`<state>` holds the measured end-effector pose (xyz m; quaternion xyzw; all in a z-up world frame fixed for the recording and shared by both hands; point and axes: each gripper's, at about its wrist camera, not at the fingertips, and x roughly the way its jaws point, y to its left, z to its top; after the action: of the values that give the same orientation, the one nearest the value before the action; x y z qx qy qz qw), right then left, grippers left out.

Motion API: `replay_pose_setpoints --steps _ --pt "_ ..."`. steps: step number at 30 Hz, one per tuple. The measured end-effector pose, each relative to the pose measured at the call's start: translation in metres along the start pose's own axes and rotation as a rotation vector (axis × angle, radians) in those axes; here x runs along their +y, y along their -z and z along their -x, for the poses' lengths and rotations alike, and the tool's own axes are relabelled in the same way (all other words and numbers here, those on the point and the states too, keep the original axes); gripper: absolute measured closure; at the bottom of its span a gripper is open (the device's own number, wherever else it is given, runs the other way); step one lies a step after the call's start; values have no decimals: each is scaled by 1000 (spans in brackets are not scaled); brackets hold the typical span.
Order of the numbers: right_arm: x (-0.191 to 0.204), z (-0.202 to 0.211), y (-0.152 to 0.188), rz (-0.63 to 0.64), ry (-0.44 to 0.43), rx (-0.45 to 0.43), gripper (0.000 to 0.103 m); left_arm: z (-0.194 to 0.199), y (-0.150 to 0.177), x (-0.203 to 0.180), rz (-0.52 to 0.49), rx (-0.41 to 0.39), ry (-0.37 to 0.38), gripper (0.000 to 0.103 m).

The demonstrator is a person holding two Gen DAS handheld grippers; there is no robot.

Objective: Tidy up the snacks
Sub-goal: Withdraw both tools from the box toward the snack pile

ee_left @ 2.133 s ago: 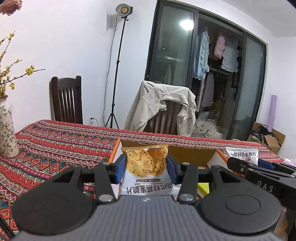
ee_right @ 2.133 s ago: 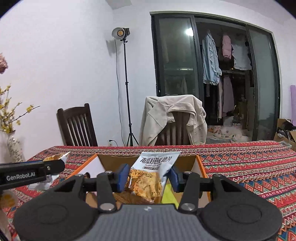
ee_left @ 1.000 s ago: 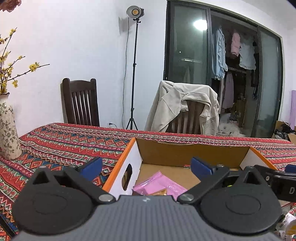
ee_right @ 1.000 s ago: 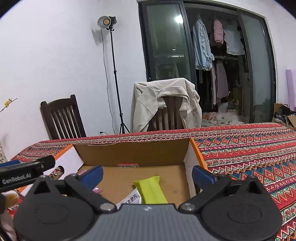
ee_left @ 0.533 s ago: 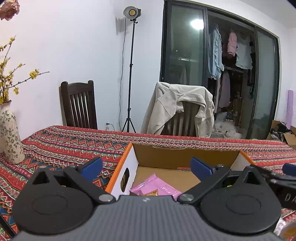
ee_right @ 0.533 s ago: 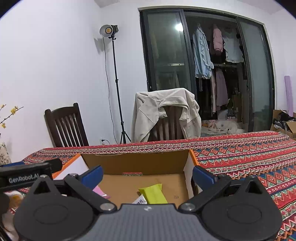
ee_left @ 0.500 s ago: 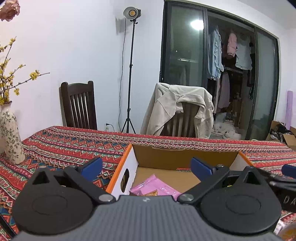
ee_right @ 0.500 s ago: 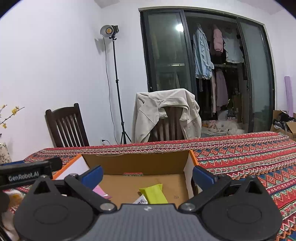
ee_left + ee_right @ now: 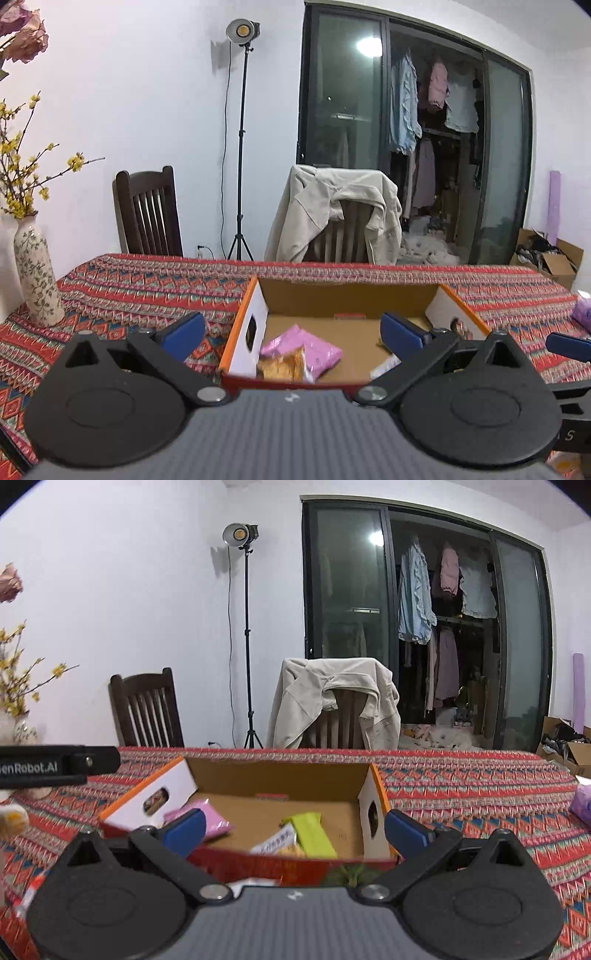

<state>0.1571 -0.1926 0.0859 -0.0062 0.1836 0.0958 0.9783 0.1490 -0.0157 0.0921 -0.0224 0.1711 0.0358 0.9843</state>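
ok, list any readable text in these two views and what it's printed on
"enRobot.AI", first letter cut off by the frame edge: on the left hand-held gripper, its black body seen in the right wrist view.
"S": on the right hand-held gripper, seen in the left wrist view.
White snack packet in the cardboard box: print too blurred to read.

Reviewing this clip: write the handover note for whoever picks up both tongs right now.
Left tongs: open, empty, in front of the cardboard box.
Right tongs: open, empty, in front of the same box.
In the box: a pink packet and a crisp packet at its left end, a yellow-green packet and a white crisp packet toward its right end.
Done: four snacks are in the box.
Left: a purple packet lies on the tablecloth to the right, and something lies near the left table edge; the view does not show what. Box these if they are snacks.
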Motion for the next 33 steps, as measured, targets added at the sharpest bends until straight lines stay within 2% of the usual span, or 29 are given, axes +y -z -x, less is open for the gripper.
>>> replay_pose_setpoints --steps 7,17,27,33 --pt "-2 26 32 -19 -18 54 0 22 34 12 3 45 25 0" --pt "0 47 63 -21 -32 103 0 43 81 23 -2 69 52 0" --pt "3 41 81 -14 -39 161 0 35 98 37 23 79 27 0" --pt "3 30 75 7 -16 163 0 28 102 43 50 82 26 0"
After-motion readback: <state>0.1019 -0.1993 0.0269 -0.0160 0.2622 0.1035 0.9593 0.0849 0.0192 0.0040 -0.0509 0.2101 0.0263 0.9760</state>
